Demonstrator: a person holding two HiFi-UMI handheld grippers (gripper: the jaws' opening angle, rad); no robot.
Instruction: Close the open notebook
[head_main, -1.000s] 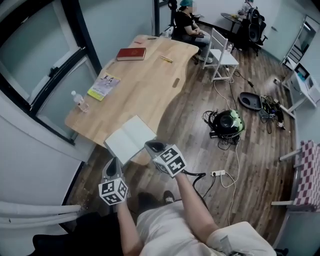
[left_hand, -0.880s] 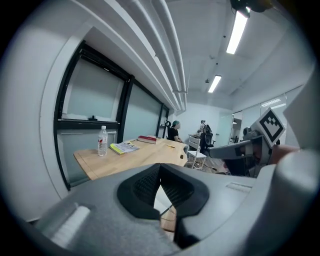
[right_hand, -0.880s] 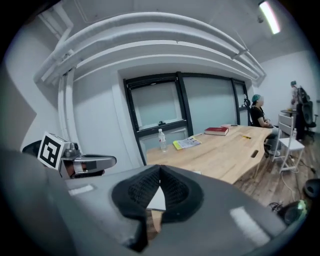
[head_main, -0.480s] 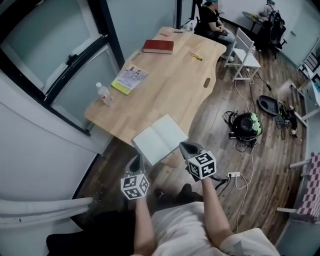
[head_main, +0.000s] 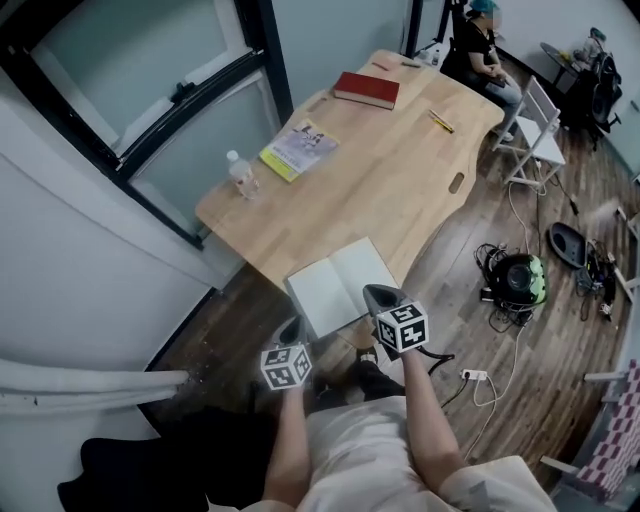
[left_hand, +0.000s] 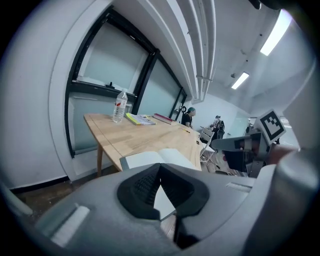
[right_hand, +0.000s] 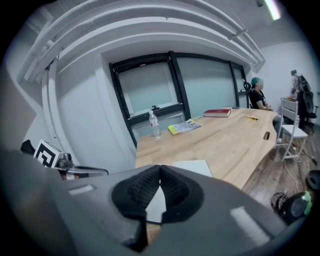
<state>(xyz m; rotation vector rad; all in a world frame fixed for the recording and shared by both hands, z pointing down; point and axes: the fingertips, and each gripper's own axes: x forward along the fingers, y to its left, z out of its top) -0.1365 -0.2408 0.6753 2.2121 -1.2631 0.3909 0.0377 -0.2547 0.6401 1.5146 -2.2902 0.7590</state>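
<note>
Just beyond left tongs (head_main: 292, 325), right tongs (head_main: 373, 293); open notebook (head_main: 338, 285)

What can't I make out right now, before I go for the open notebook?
- Near right corner of the open notebook: in the head view the right gripper covers it. In both gripper views each gripper's own body blocks the notebook's near part.
- Any writing on its pages: too small in every view.
- Cover text on the red book and the yellow booklet: too small in all views.

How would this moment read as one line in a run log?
notebook: open, on table, near end | left gripper: shut, empty | right gripper: shut, empty | closing: not begun
</note>
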